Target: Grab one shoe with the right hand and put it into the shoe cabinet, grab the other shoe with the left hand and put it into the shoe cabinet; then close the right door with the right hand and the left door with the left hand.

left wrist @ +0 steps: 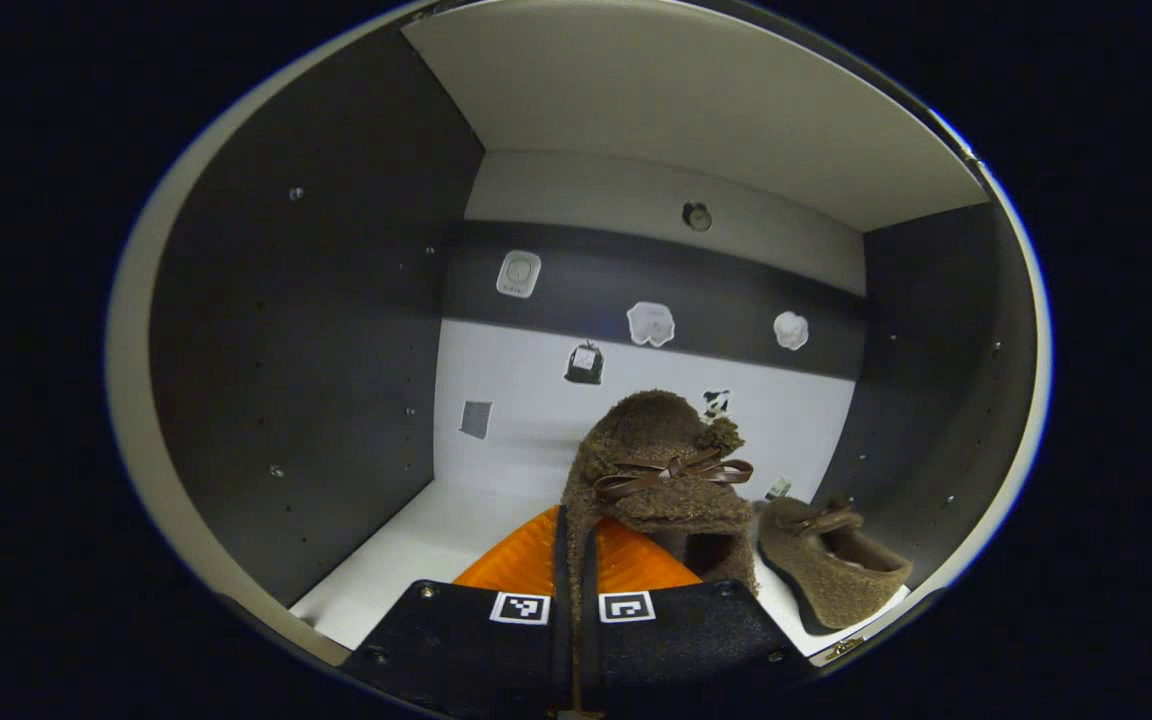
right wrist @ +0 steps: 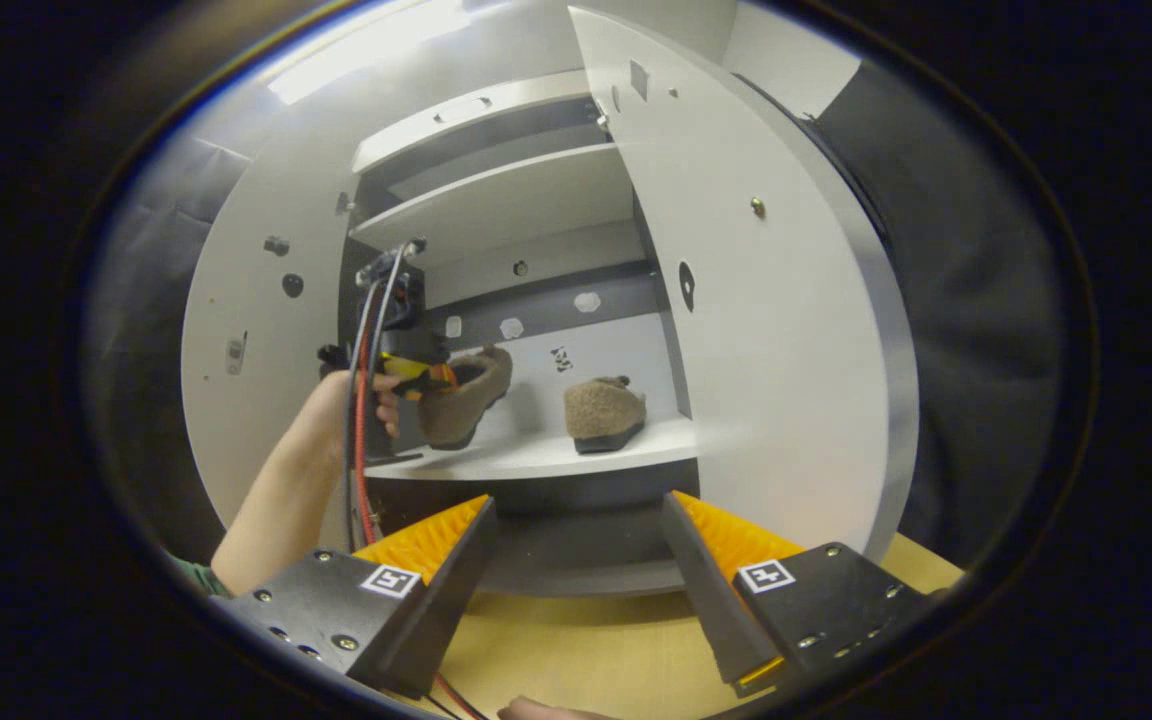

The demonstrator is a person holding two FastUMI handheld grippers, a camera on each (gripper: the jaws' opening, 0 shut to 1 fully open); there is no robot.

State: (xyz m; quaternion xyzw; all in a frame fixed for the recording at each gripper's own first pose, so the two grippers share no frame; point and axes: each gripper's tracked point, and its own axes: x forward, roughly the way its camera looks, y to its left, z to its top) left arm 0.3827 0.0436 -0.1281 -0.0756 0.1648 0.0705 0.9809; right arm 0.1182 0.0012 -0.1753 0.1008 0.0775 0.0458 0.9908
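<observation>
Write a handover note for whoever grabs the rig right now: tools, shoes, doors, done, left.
Left tool: shut on the second shoe, holding it inside the shoe cabinet, above the shelf, not yet set down.
Right tool: open, holding nothing, outside in front of the cabinet.
First shoe: already resting on the shelf, at the right side.
Right door and left door: both open.
Done: first shoe placed.
Left: set down and release the second shoe, withdraw, close the right door, then the left.
</observation>
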